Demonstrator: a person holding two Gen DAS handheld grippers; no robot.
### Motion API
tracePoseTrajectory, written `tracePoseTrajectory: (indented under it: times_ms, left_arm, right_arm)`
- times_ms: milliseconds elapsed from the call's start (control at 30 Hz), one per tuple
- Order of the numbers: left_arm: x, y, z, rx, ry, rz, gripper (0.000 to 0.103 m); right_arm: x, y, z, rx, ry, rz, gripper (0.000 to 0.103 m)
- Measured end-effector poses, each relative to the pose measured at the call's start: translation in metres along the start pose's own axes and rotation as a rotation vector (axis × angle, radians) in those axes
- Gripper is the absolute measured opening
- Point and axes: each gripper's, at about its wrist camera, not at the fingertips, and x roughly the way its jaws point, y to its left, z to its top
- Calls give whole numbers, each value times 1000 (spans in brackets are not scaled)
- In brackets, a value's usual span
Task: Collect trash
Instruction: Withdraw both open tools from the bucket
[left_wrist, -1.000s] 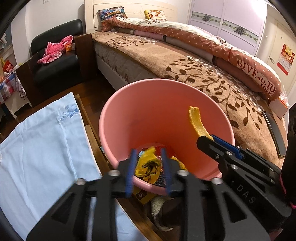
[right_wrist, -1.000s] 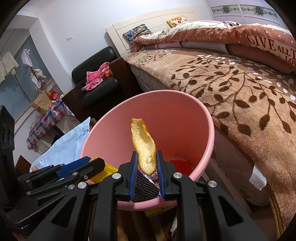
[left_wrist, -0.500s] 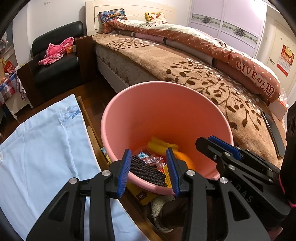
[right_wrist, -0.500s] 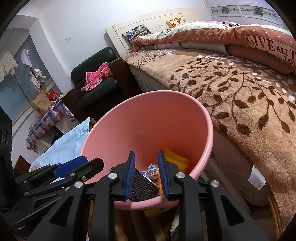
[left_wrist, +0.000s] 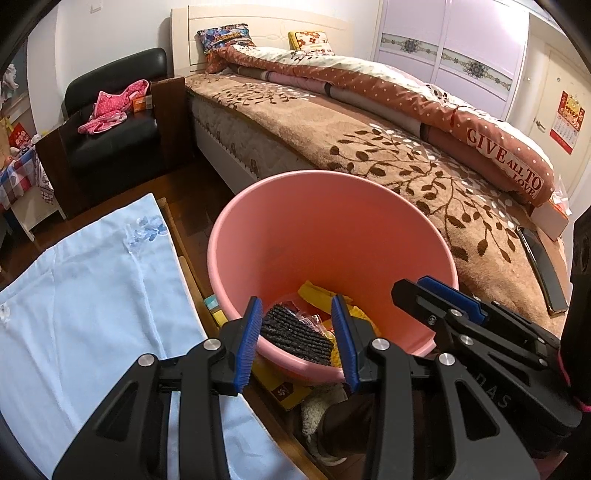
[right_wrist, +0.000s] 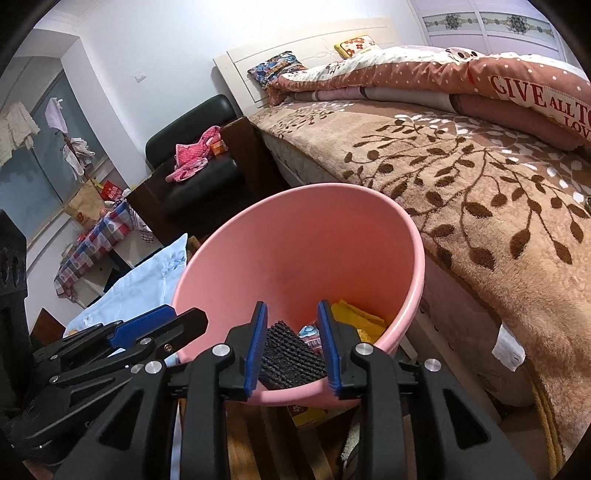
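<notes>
A: Hand-held gripper, right: jaws opening, nothing between the blue pads, poised over near rim of round pink plastic bucket. Left hand-held gripper: jaws apart, empty, over the same rim.

B: Trash location?

A: At bucket bottom. Yellow peel pieces, a dark ribbed pad-like piece, crinkled snack wrappers. Bucket stands on the floor between the bed's side edge and the pale blue cloth.

B: Handling, if anything needs re-taking?

A: Judgement only. Peel looks light and limp, likely to bend or tear; pinch it across the middle. Wrappers featherweight, slippery film; take a crumpled fold. Ribbed piece looks stiffer, with grippy texture; take by an edge. Bucket itself thin-walled, light; clamp its rim.
</notes>
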Motion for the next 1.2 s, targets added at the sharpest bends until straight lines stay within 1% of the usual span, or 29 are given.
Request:
tracePoseTrajectory:
  times_ms: [100,200,233,267,733,800,867,933,1100,1200]
  left_arm:
    - [-5,2,-1,-7,-9,-3,39]
    - [-10,6,-1,-15,-17,-3,39]
    - [-11,6,-1,-17,-19,-5,39]
    - [-13,7,-1,-19,-22,-6,39]
    - [-41,12,-7,-19,-85,4,39]
    - [-44,15,-8,-26,-90,4,39]
    - [-48,17,-9,-33,-97,4,39]
    - [-52,19,-11,-37,-104,3,39]
    - [-64,25,-15,-55,-124,-5,39]
    - [-71,29,-18,-67,-139,-6,39]
  right_arm:
    - [-6,5,-1,-8,-8,5,29]
    - [-13,8,-2,-17,-22,2,36]
    - [-15,9,-2,-20,-28,3,40]
    - [-18,11,-2,-22,-33,3,41]
    - [-52,37,-7,-81,-95,7,42]
    - [-57,38,-7,-82,-106,8,44]
    - [-63,40,-7,-82,-117,8,48]
    - [-67,42,-8,-83,-128,5,51]
    - [-78,48,-11,-97,-153,-11,52]
    - [-84,52,-13,-106,-171,-24,55]
